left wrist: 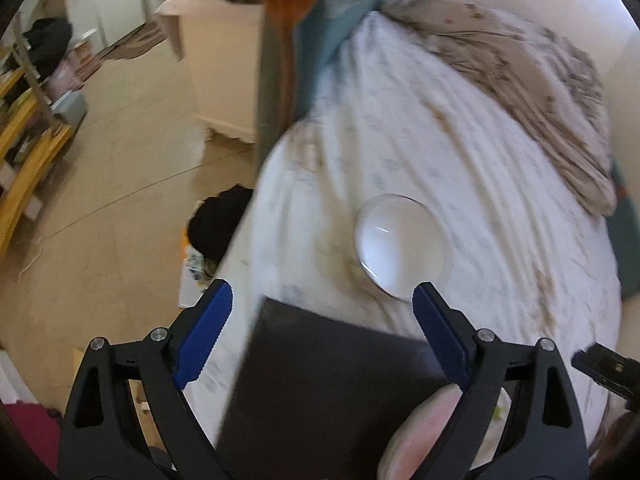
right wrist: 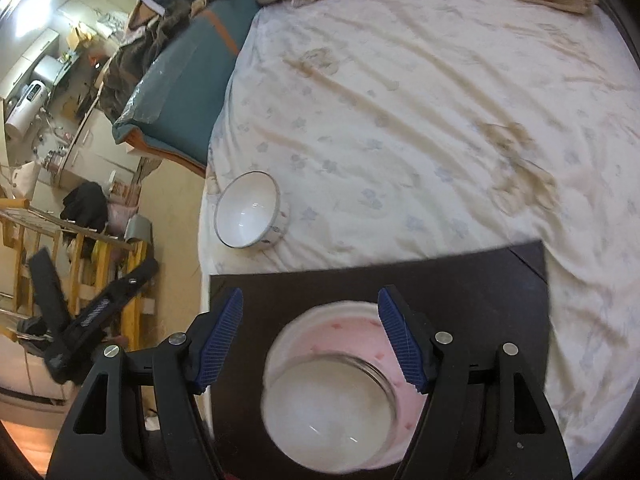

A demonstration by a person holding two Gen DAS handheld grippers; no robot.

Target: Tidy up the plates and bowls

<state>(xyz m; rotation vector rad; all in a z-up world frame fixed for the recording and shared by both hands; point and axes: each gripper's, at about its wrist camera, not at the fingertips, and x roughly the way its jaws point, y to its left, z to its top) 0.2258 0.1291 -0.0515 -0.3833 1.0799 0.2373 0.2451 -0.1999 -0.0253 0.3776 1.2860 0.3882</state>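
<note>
Right gripper (right wrist: 310,336): blue ribbed pads spread wide, gripping nothing, above the plate.
Plate (right wrist: 340,344): round, pink with small darker marks, flat on the black board (right wrist: 480,280).
Glass bowl (right wrist: 332,412): clear, mouth up, sitting on the plate.
White bowl (right wrist: 250,210): glossy, dark-rimmed, tipped on its side on the sheet (right wrist: 400,120), mouth facing the camera.
Left gripper (left wrist: 322,308): spread apart, holding nothing.

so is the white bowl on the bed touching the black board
Apart. In the right wrist view, a strip of bedsheet shows plainly between the white bowl and the black board's far edge.
</note>
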